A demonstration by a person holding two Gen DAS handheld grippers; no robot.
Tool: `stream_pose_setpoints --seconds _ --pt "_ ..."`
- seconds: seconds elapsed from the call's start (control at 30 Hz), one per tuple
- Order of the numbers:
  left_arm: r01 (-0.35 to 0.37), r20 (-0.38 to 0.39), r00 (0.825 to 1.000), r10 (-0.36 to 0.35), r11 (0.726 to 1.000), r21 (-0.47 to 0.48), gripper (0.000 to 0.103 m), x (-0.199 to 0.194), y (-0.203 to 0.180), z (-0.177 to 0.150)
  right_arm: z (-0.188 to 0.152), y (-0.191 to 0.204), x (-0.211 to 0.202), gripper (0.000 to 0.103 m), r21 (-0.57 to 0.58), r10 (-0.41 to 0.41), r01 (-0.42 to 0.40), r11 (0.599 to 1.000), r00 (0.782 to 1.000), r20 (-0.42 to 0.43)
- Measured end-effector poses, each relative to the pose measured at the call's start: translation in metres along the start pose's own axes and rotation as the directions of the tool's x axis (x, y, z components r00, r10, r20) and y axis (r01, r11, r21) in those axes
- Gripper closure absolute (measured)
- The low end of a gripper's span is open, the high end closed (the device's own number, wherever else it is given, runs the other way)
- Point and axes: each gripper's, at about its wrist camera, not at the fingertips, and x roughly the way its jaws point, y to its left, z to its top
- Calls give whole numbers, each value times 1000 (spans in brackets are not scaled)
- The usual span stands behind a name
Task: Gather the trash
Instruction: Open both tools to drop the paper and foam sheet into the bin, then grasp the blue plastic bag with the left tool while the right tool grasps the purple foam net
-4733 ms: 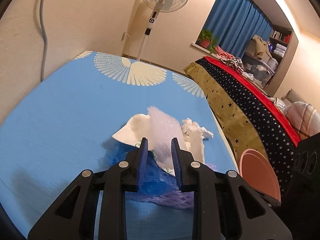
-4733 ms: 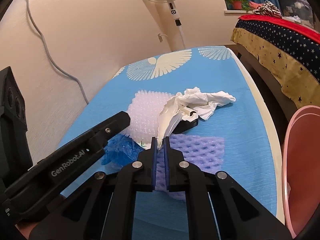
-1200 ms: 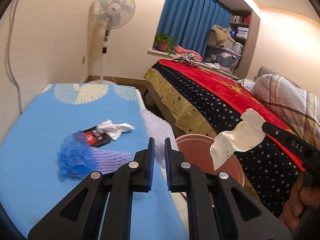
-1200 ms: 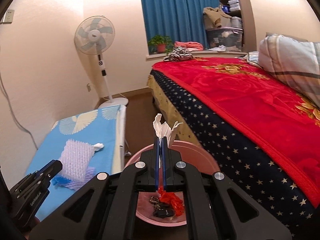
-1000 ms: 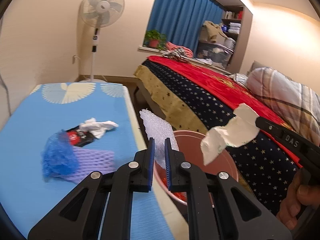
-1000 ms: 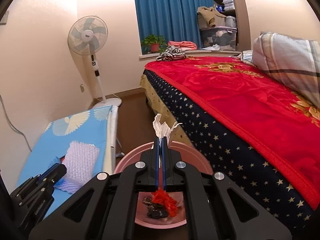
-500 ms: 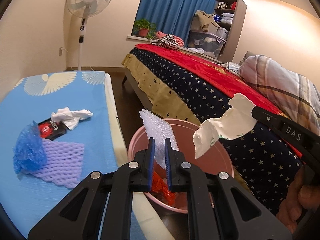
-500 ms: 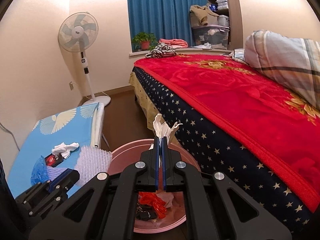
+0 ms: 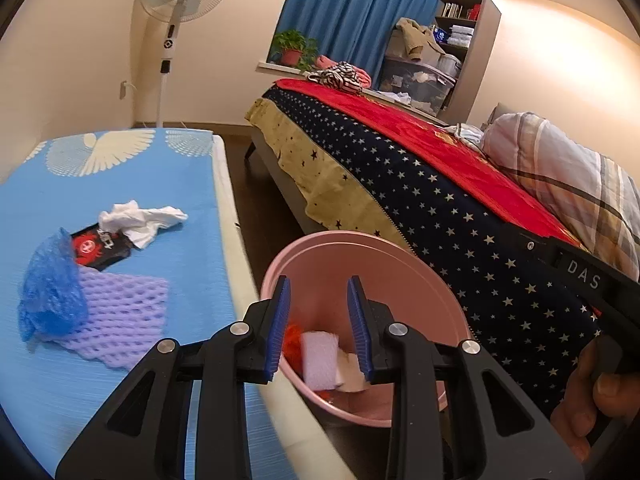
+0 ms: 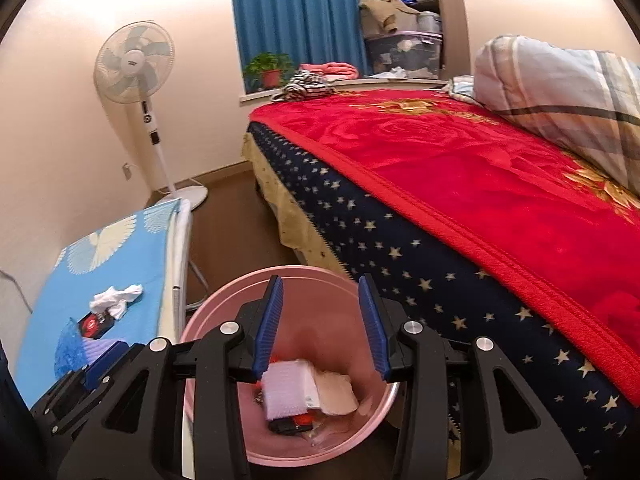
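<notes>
A pink bin (image 9: 352,256) stands on the floor between the blue table and the bed; it also shows in the right wrist view (image 10: 304,280). Inside lie the white bubble wrap (image 9: 318,354), also in the right wrist view (image 10: 286,388), a white paper (image 10: 336,394) and red scraps. My left gripper (image 9: 319,326) is open and empty over the bin. My right gripper (image 10: 320,322) is open and empty over it too. On the table (image 9: 180,184) lie a blue mesh ball (image 9: 50,284), a purple foam net (image 9: 120,304), a black-and-red wrapper (image 9: 100,248) and a crumpled white tissue (image 9: 138,218).
The bed with a red blanket (image 10: 460,168) and star-patterned cover (image 9: 460,240) runs along the right, close to the bin. A standing fan (image 9: 176,12) is at the far wall. Brown floor (image 10: 228,224) lies between table and bed.
Both grippers have opened over the bin. The bubble wrap dropped from the left one and the white paper from the right one; both now lie inside.
</notes>
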Motion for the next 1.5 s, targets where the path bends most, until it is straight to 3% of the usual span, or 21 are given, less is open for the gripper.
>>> stream_pose_setpoints --seconds 0.33,0.63,0.9,1.1,1.3,1.37,1.5 --pt "-65 55 996 67 997 -39 74 -43 33 4 -13 24 -9 64 -10 90 -90 996 995 -40" --pt "-187 97 975 199 975 -118 74 -80 82 1 -23 71 -8 65 -39 213 -216 976 975 -66" --pt "-300 118 937 329 930 -211 74 -97 125 -4 -42 128 10 65 -70 336 -346 935 933 -130" --pt "-364 71 916 395 891 -271 74 -93 156 -11 -60 157 37 65 -61 379 -399 915 901 -211" --pt "-377 33 914 404 876 -300 72 -80 176 -16 -82 186 69 61 -54 388 -427 903 862 -326" --pt "-373 16 918 396 876 -305 66 -74 181 -16 -88 188 77 60 -26 395 -432 902 847 -357" --pt "-357 -21 928 371 875 -328 64 -62 190 -18 -95 197 87 60 -37 386 -432 901 837 -389"
